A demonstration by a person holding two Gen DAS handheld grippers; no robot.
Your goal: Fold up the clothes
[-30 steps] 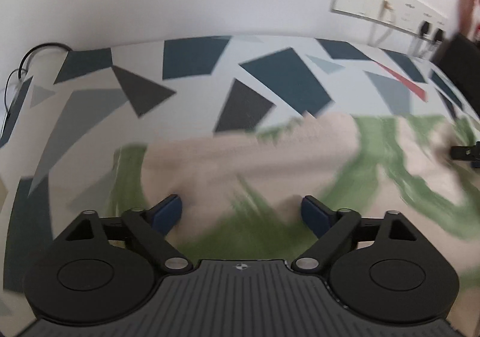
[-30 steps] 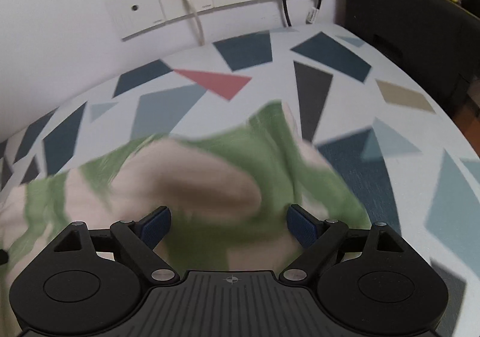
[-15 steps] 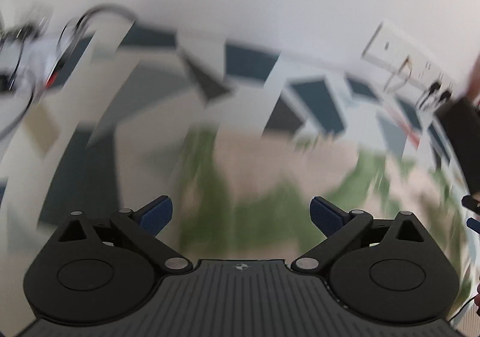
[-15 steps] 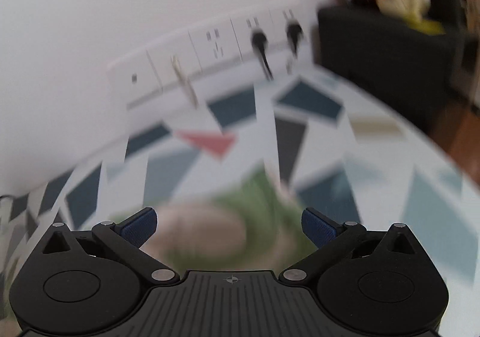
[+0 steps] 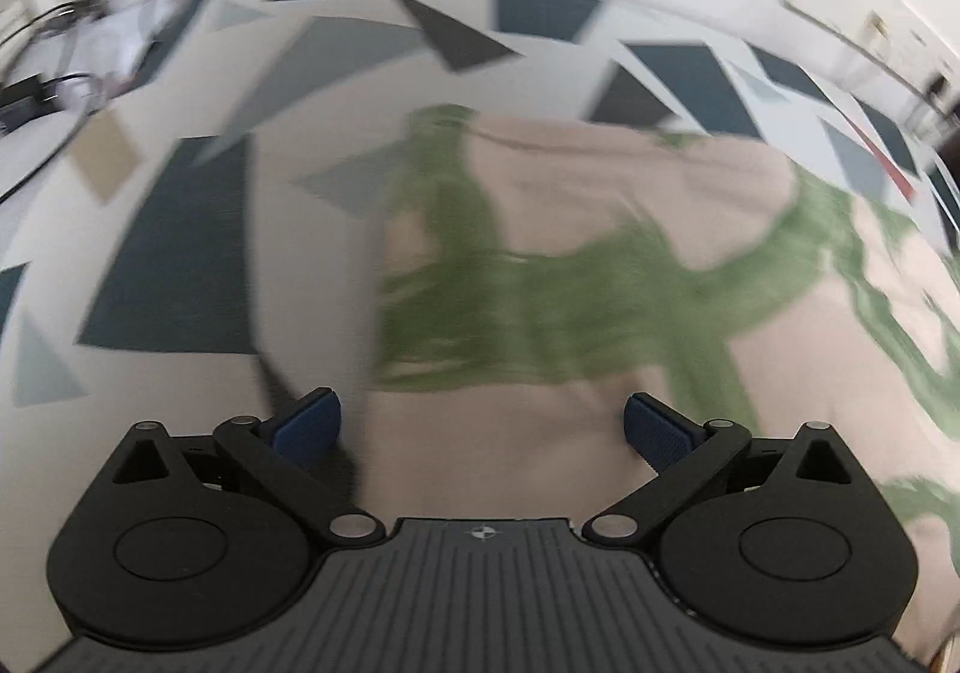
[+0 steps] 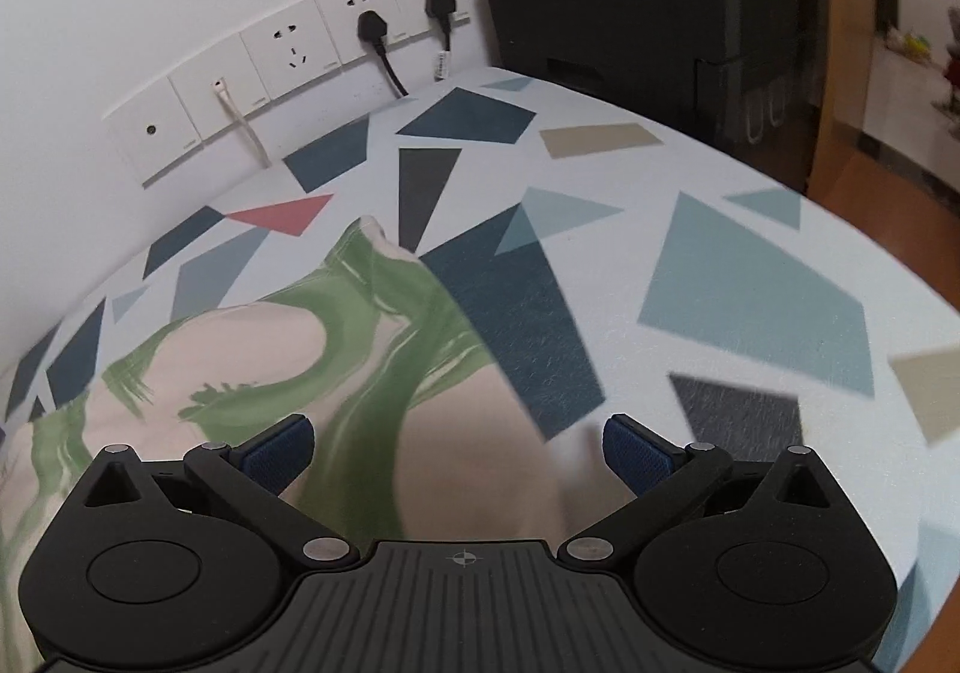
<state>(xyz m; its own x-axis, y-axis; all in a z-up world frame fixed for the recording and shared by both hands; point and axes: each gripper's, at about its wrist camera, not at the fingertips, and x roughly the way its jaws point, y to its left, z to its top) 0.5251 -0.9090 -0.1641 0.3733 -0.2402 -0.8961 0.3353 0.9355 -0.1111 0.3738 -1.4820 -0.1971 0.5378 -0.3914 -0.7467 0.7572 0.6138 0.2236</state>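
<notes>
A beige garment with green brush-stroke patterns (image 5: 600, 265) lies spread on a table covered by a cloth with blue, grey and tan shapes (image 5: 168, 265). My left gripper (image 5: 480, 427) is open above the garment's left edge, nothing between its blue pads. In the right wrist view the same garment (image 6: 252, 361) reaches to a pointed corner near the middle of the table. My right gripper (image 6: 459, 451) is open over the garment's right edge, its blue pads wide apart and holding nothing.
A white wall with a row of sockets (image 6: 288, 55) and two black plugs (image 6: 372, 25) runs behind the table. A black cabinet (image 6: 648, 31) stands at the right end. Cables and clutter (image 5: 90, 31) lie at the table's far left. Wooden floor (image 6: 900, 181) shows at the right.
Both grippers swung up and back, then came down again over the garment's edges. They stayed open throughout. The garment now lies flatter.
</notes>
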